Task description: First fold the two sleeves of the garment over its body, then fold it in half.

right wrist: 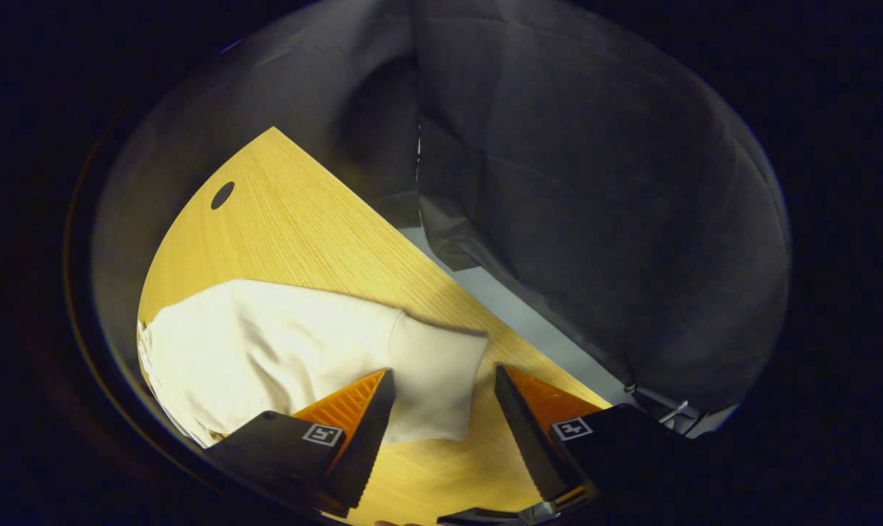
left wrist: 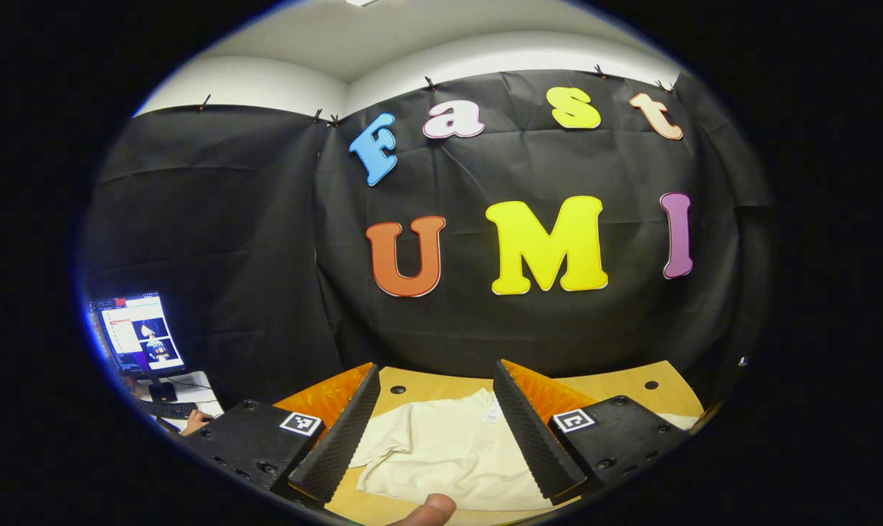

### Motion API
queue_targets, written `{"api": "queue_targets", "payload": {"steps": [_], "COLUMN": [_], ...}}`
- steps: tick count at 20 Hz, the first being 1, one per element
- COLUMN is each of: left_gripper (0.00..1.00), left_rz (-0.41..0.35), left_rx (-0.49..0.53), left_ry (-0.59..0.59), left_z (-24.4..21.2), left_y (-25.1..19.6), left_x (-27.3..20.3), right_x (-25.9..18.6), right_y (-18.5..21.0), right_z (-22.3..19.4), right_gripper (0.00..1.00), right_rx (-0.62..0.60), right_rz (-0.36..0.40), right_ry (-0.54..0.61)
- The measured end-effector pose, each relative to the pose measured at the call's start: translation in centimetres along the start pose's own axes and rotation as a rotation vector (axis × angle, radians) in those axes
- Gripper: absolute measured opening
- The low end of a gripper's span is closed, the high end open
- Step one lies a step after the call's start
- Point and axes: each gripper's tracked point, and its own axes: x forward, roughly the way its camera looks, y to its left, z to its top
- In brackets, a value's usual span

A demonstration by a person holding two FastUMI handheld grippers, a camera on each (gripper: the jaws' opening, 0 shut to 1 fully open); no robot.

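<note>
A cream garment [left wrist: 441, 453] lies on the wooden table [left wrist: 616, 387] in the left gripper view, its neck with a small label toward the far side. My left gripper [left wrist: 435, 427] hangs open above it, fingers wide apart, nothing between them. In the right gripper view one cream sleeve [right wrist: 280, 351] stretches across the table [right wrist: 288, 234], its ribbed cuff [right wrist: 437, 380] near the table's edge. My right gripper [right wrist: 441, 416] stands open just over the cuff, one finger on each side of it, not pressing on it.
A fingertip [left wrist: 430, 508] shows at the bottom of the left gripper view. A monitor [left wrist: 138, 334] and keyboard sit on a side desk at far left, with a hand [left wrist: 195, 420] beside them. The table's right edge [right wrist: 499, 314] drops to a grey floor. Cable holes [right wrist: 222, 194] pierce the tabletop.
</note>
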Motion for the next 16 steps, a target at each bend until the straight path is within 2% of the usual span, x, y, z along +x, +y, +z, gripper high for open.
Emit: {"api": "queue_targets", "payload": {"steps": [1, 4, 6, 7, 8, 10, 13, 14, 15, 16], "left_gripper": [0.99, 0.99, 0.99, 0.99, 0.99, 0.99, 0.99, 0.99, 0.99, 0.99], "left_rz": [0.000, 0.006, 0.020, 0.028, 0.033, 0.041, 0.046, 0.050, 0.047, 0.039], "left_rx": [-0.006, -0.013, -0.006, -0.007, -0.012, -0.020, -0.020, -0.013, -0.008, -0.004], "left_ry": [0.006, 0.010, 0.014, 0.017, 0.019, 0.008, 0.017, 0.020, 0.013, 0.004], "left_z": [-0.2, -0.5, -0.8, -1.0, -1.1, -1.0, -1.7, -1.8, -1.6, -1.4], "left_y": [0.2, 1.4, 2.6, 3.1, 3.6, 4.2, 4.6, 4.9, 4.9, 4.7], "left_x": [0.1, 0.2, 0.4, 0.4, 0.4, 0.5, 0.3, 0.3, 0.2, 0.3], "right_x": [-0.1, -0.7, -0.6, -0.4, -0.2, -0.1, 0.1, 1.8, 0.2, 0.4], "right_y": [0.2, 0.2, 0.3, 0.4, 1.0, 1.4, 2.1, 3.1, 2.8, 2.9], "right_z": [-0.1, 0.0, 0.0, 0.0, 0.1, 0.2, 0.2, -0.3, -0.5, -0.4], "right_gripper": [0.85, 0.84, 0.73, 0.72, 0.76, 0.51, 0.46, 0.46, 0.27, 0.09], "right_rx": [0.002, 0.031, 0.062, 0.067, 0.079, 0.074, 0.068, 0.091, 0.111, 0.112], "right_rz": [-0.001, -0.013, -0.023, -0.029, -0.014, -0.013, 0.001, 0.030, 0.030, 0.018], "right_ry": [0.022, 0.101, 0.139, 0.152, 0.163, 0.178, 0.190, 0.216, 0.222, 0.224]}}
